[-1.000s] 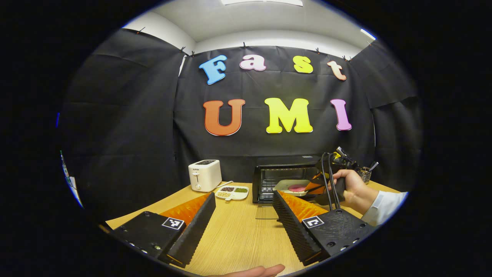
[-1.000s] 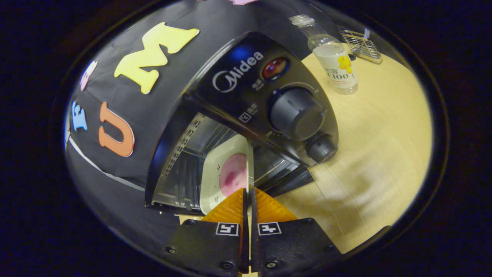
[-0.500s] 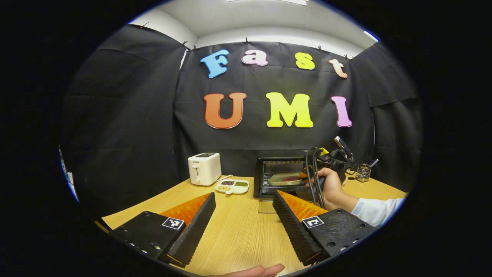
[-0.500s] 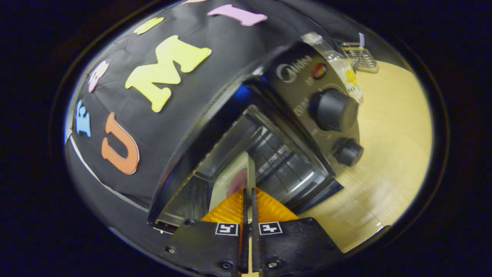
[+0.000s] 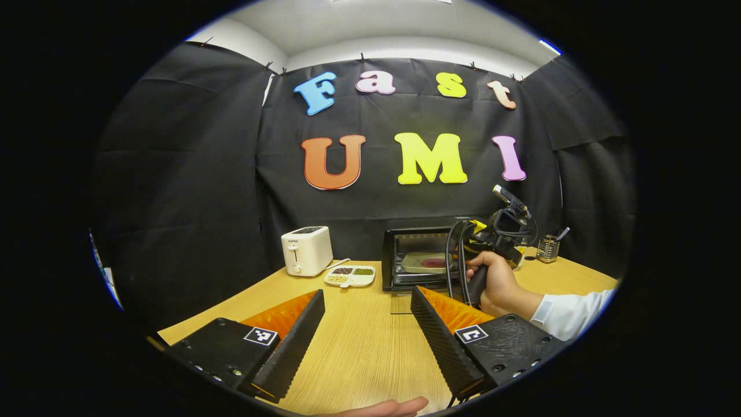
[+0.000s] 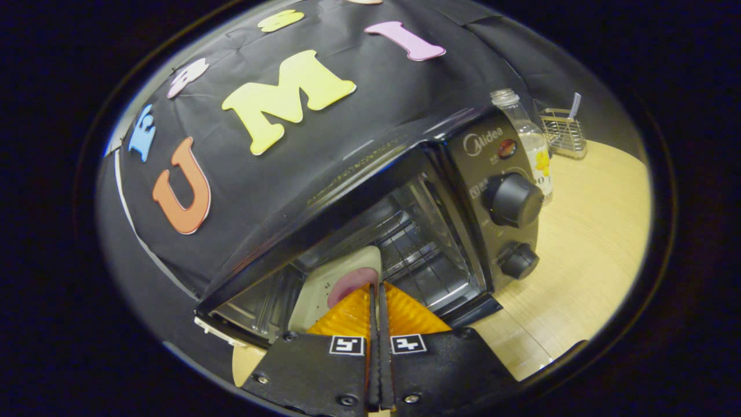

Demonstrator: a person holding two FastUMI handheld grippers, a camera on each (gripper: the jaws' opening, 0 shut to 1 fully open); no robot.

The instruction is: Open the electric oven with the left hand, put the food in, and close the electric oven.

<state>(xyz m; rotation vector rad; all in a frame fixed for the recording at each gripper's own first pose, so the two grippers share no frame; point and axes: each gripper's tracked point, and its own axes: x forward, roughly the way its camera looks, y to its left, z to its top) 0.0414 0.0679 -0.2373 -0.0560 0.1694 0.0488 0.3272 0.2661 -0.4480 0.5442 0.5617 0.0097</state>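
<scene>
Table (image 5: 359, 347): oven (image 6: 405, 191) door down.
Change: plate (image 6: 324, 286) now deeper inside.
Right gripper (image 6: 376, 301): clamped on plate rim, release next.
Left gripper (image 5: 365, 330): spread, idle.

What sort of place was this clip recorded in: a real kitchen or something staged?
Most likely a staged recording booth set up as a kitchen counter, not a real kitchen. Black cloth hangs as walls around a light wooden table, which carries a black electric oven with its door open and a white toaster.
</scene>
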